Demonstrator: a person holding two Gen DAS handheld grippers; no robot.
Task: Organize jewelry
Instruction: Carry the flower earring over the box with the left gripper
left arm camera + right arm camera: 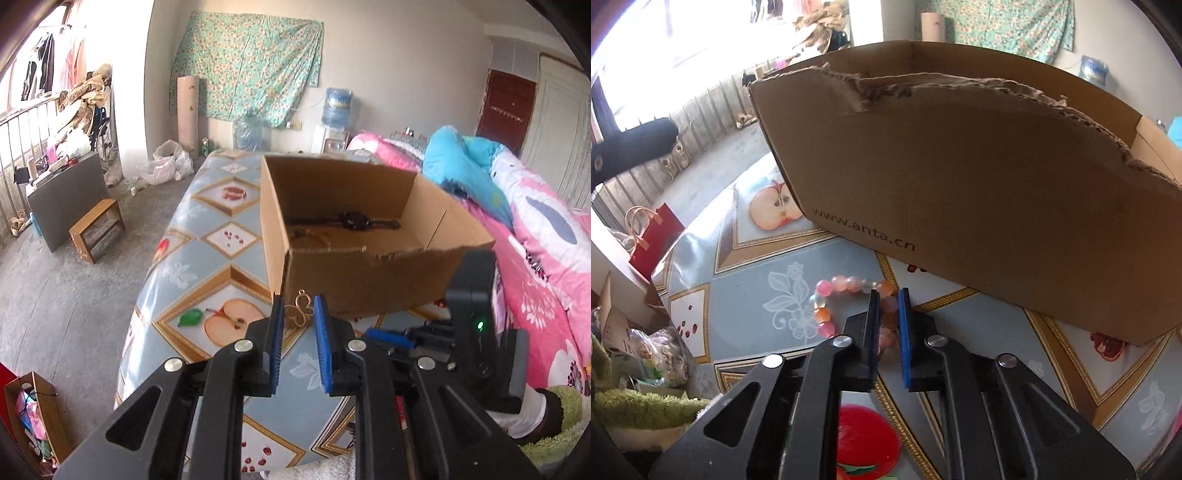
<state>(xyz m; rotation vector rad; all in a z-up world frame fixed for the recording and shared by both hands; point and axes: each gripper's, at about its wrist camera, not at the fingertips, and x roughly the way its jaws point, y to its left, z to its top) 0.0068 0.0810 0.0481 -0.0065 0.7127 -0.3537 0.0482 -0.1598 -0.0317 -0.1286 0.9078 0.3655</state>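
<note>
Though part-open, jaws around butterfly pendant.

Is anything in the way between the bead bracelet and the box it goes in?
Only the box's own near wall. It rises right behind the bead bracelet, which the right tool straddles, so the bracelet must go up over the torn top edge.

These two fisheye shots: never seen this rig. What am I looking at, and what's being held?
No robot arm: a person holds a two-finger gripper in each hand, each with a camera looking along its fingers. In the left view, the left gripper has a gold butterfly pendant between its blue pads, in front of an open cardboard box with dark jewelry inside. In the right view, the right gripper straddles a pink-and-orange bead bracelet lying on the fruit-patterned tablecloth beside that box.
</note>
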